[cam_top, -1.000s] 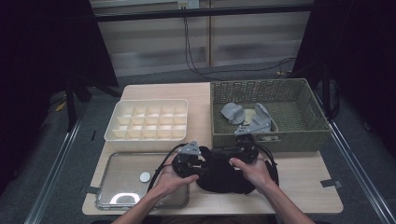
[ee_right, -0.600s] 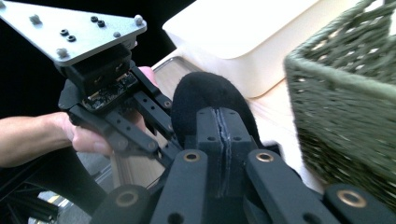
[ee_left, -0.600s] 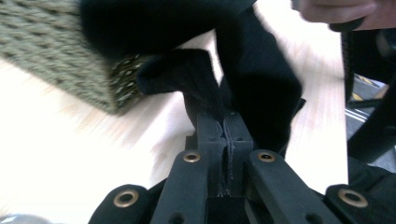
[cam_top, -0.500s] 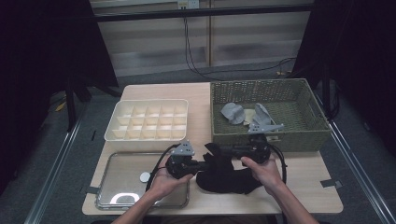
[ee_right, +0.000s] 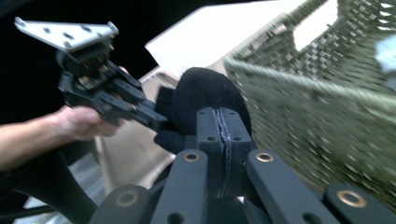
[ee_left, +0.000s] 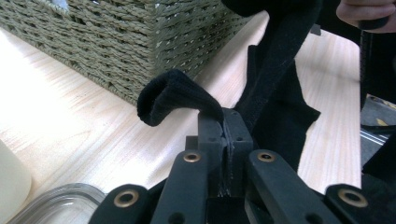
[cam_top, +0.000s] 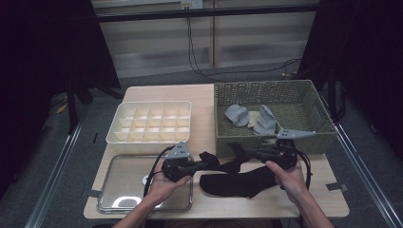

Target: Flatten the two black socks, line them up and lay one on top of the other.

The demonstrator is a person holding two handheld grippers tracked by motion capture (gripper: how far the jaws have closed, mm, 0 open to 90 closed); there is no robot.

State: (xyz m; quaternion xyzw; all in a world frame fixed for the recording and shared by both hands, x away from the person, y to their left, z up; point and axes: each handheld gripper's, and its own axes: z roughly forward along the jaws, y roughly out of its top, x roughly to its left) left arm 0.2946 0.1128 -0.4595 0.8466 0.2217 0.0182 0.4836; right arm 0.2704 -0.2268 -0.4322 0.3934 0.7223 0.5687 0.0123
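From the high view, a black sock (cam_top: 237, 180) lies limp on the surface (cam_top: 204, 99), one strip stretched between the left gripper (cam_top: 205, 166) and right gripper (cam_top: 241, 150); it looks light, soft and best taken by an edge. In the left gripper view the fingers (ee_left: 209, 135) pinch a cuff fold just ahead, the rest cut off. In the right gripper view, blurred, the fingers (ee_right: 236, 128) clamp dark cloth beside the basket (ee_right: 327, 107).

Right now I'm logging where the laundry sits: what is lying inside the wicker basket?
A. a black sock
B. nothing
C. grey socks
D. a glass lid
C: the high view shows grey socks lying in the basket, while the black sock is stretched between the two grippers over the table.
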